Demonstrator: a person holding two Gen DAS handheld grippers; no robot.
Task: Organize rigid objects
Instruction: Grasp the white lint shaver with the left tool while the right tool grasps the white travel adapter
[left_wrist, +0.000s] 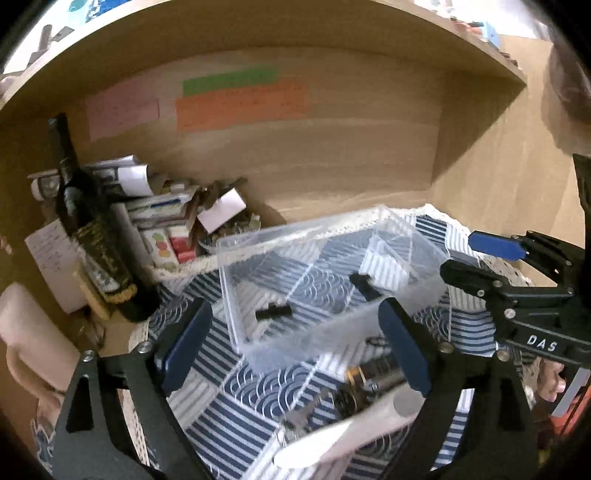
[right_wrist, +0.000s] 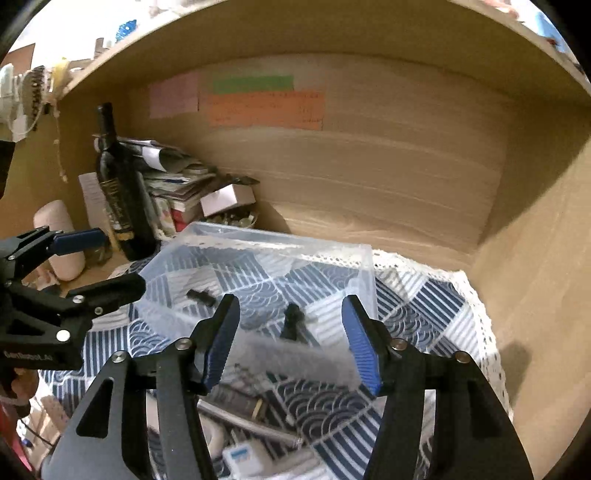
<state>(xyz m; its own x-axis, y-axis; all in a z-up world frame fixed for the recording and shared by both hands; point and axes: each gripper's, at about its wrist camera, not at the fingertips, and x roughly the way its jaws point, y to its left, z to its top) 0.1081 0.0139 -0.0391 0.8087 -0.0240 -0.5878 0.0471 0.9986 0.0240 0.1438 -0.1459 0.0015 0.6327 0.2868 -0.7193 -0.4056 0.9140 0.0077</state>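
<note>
A clear plastic box (left_wrist: 236, 295) stands on a blue-and-white patterned cloth (left_wrist: 229, 417) inside a wooden shelf; it also shows in the right wrist view (right_wrist: 354, 258). Two small black parts (left_wrist: 273, 312) (left_wrist: 364, 284) lie in it, also seen in the right wrist view (right_wrist: 201, 296) (right_wrist: 293, 319). My left gripper (left_wrist: 295, 347) is open and empty, just in front of the box. My right gripper (right_wrist: 290, 339) is open and empty over the box's near edge; it shows at the right of the left wrist view (left_wrist: 476, 258). Loose metal parts and a white tube (left_wrist: 347, 428) lie in front of the box.
A dark wine bottle (left_wrist: 92, 236) stands at the left beside stacked papers and small cartons (left_wrist: 166, 221). A pale roll (left_wrist: 33, 332) lies at far left. The shelf's back wall (left_wrist: 332, 147) carries coloured notes. A white adapter (right_wrist: 242, 456) lies among the clutter at the front.
</note>
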